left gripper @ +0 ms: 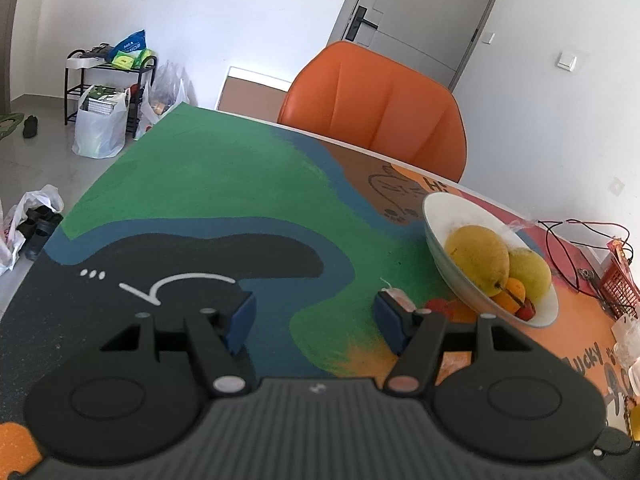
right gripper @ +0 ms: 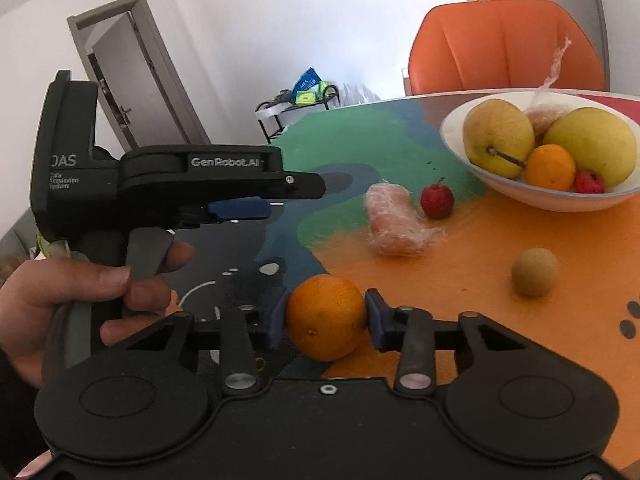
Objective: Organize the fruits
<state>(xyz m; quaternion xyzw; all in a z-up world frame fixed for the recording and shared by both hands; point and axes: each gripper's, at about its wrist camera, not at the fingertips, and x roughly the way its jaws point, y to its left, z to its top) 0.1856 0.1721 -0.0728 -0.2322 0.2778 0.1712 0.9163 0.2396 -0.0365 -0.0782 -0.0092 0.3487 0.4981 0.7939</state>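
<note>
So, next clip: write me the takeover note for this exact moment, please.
Right hand-held gripper: pads on either side of an orange, apparently touching it; the orange is low over the table or on it, cannot tell which.
Left hand-held gripper: open, nothing between its pads, above the table.
Done: the white bowl already holds two yellow pears, a small orange and a red fruit.
Left: the gripped orange, a wrapped fruit, a small red fruit and a brownish round fruit are not in the bowl yet.
</note>
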